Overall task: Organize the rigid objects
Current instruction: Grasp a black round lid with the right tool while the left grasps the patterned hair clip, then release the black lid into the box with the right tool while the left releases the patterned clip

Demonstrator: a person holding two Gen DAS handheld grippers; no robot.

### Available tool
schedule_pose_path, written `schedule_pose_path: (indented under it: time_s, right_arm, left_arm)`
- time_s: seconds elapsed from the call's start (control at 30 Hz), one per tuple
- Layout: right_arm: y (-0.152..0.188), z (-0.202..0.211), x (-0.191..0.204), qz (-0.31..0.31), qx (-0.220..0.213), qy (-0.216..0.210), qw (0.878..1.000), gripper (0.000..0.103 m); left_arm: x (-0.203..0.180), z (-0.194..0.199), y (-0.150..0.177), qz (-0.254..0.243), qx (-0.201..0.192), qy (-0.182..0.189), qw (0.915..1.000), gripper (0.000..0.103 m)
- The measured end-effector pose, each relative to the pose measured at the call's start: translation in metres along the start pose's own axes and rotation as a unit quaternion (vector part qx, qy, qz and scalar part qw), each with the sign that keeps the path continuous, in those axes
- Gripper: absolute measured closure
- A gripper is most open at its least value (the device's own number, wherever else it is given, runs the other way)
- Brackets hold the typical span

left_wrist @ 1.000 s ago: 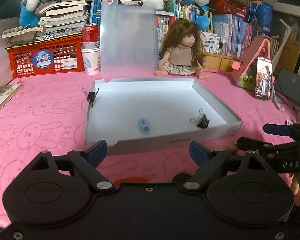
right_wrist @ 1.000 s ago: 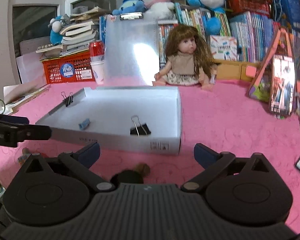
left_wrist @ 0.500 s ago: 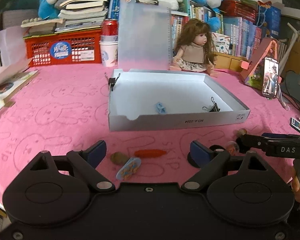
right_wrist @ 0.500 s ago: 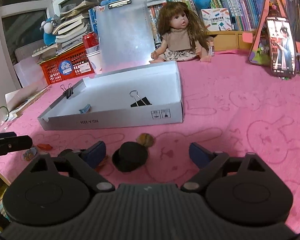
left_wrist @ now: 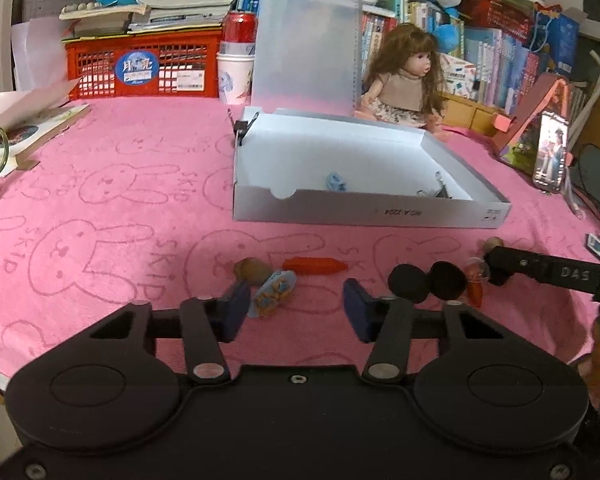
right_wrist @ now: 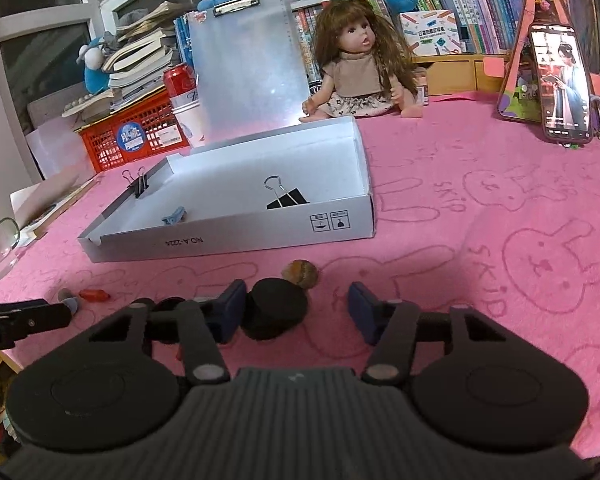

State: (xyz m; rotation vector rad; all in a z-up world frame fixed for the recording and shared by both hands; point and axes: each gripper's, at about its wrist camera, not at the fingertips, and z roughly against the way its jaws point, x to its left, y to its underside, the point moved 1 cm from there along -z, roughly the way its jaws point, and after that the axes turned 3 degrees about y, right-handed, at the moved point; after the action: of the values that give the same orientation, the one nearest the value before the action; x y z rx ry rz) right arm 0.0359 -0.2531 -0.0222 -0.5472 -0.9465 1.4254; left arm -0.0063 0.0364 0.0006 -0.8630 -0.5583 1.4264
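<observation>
A white shallow box (left_wrist: pixel 364 212) (right_wrist: pixel 228 240) lies on the pink cloth, holding a small blue piece (left_wrist: pixel 336 182) (right_wrist: pixel 174 216) and a black binder clip (right_wrist: pixel 286 199). In front of it lie a brown nut-like piece (left_wrist: pixel 253 270), a blue-orange oval piece (left_wrist: pixel 274 292), an orange carrot-shaped piece (left_wrist: pixel 315 266) and two black round pieces (left_wrist: pixel 426 282). My left gripper (left_wrist: pixel 296 314) is open, just behind the oval piece. My right gripper (right_wrist: pixel 298 314) is open, with a black round piece (right_wrist: pixel 276 312) by its left finger and a brown piece (right_wrist: pixel 300 273) ahead.
A second binder clip (right_wrist: pixel 137 185) grips the box's far-left wall. Behind the box stand a clipboard (left_wrist: pixel 306 44), a doll (left_wrist: pixel 406 76), a red basket (left_wrist: pixel 144 68), cups with a can (left_wrist: pixel 236 64) and books. A phone on a stand (right_wrist: pixel 560 84) is at the right.
Both grippers have pulled back from the box and lowered toward the cloth. The small pieces in front of the box have come into view.
</observation>
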Motion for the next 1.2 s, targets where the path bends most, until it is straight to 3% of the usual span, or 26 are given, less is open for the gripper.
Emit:
schedule_pose_path:
  time_s: [0.1, 0.3, 0.63, 0.77, 1.2]
  right_arm:
    - [0.0, 0.0, 0.0, 0.0, 0.002, 0.001, 1.0, 0.057]
    - [0.002, 0.0, 0.004, 0.017, 0.0, 0.007, 1.0, 0.066]
    - [0.004, 0.003, 0.01, 0.032, -0.006, 0.008, 0.999, 0.066]
    - [0.003, 0.004, 0.012, 0.038, -0.011, 0.012, 0.999, 0.066]
    - [-0.001, 0.008, 0.015, 0.047, -0.025, 0.022, 0.998, 0.066]
  left_arm:
    - [0.003, -0.009, 0.001, -0.001, 0.009, -0.013, 0.9999, 0.078]
    - [0.0, -0.013, 0.001, -0.015, 0.004, -0.021, 0.9997, 0.08]
    - [-0.004, -0.016, 0.001, -0.034, 0.0, -0.022, 0.9992, 0.079]
    - [-0.008, -0.017, 0.003, -0.048, -0.005, -0.03, 0.9984, 0.084]
    - [-0.016, -0.005, -0.006, -0.049, -0.012, -0.008, 0.9987, 0.086]
